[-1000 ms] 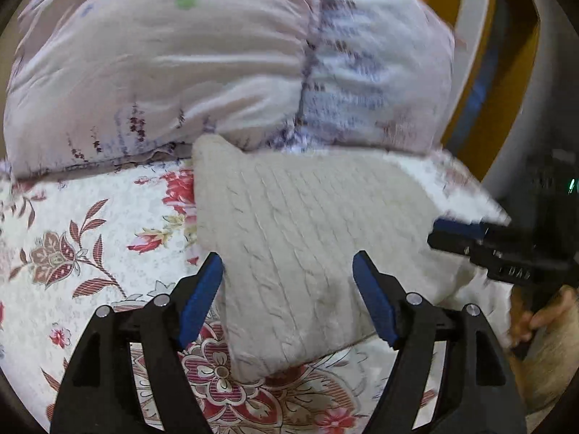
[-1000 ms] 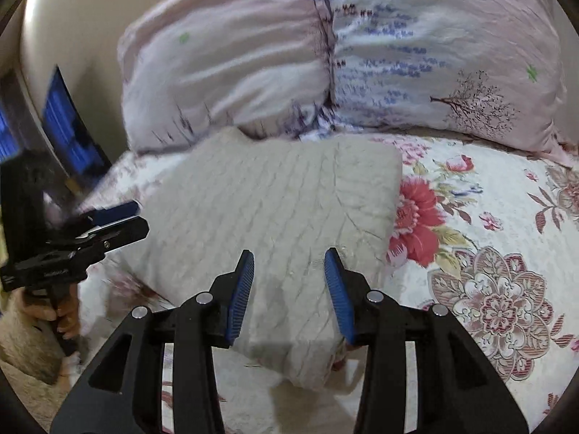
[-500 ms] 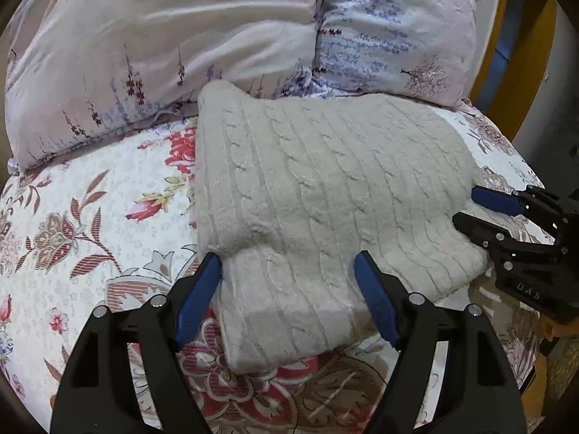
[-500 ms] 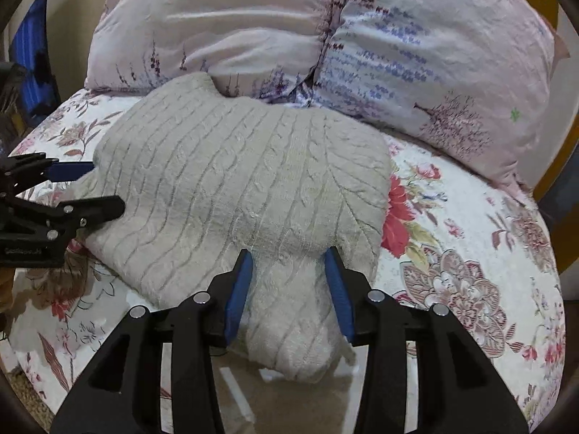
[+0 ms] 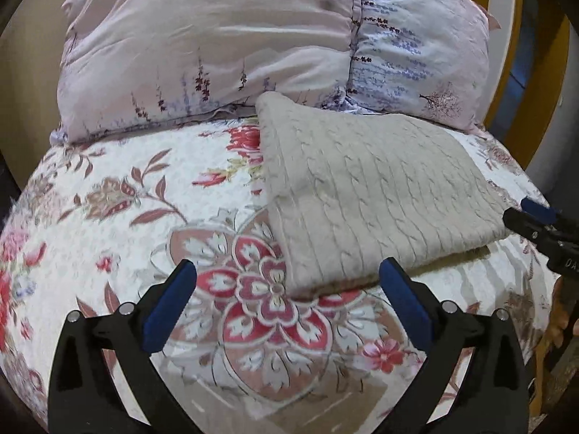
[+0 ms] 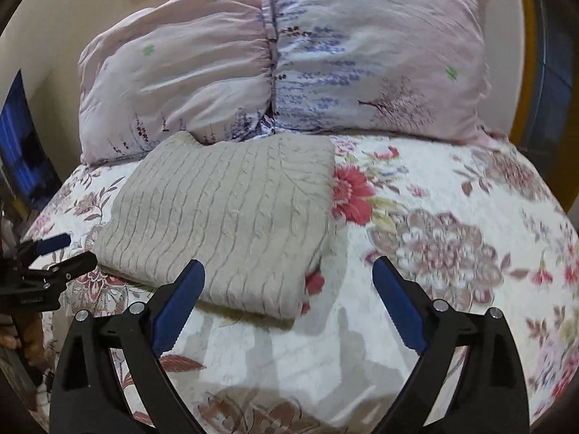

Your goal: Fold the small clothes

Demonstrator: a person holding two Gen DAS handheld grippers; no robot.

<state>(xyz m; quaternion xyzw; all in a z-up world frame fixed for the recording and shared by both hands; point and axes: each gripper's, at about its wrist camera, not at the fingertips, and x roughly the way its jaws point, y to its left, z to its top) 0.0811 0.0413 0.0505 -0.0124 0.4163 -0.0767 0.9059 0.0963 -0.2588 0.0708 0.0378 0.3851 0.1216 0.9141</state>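
Both grippers have let go and backed off: left gripper (image 5: pixel 287 282) and right gripper (image 6: pixel 288 278) jaws opening wide, nothing pinched. Folded cable-knit sweater (image 5: pixel 365 195) lies flat on the floral bedspread (image 5: pixel 119 195), far edge against the pillows (image 5: pixel 253 43). Thick, soft, floppy, grippy knit; pinch stacked corners at the near edge.

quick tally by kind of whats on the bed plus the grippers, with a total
Folded beige cable-knit sweater: 1
Pale pink and lilac floral pillows: 2
Floral quilted bedspread: 1
Black two-finger grippers with blue pads, left gripper and right gripper: 2, both with jaws opening and nothing between them
Total: 6
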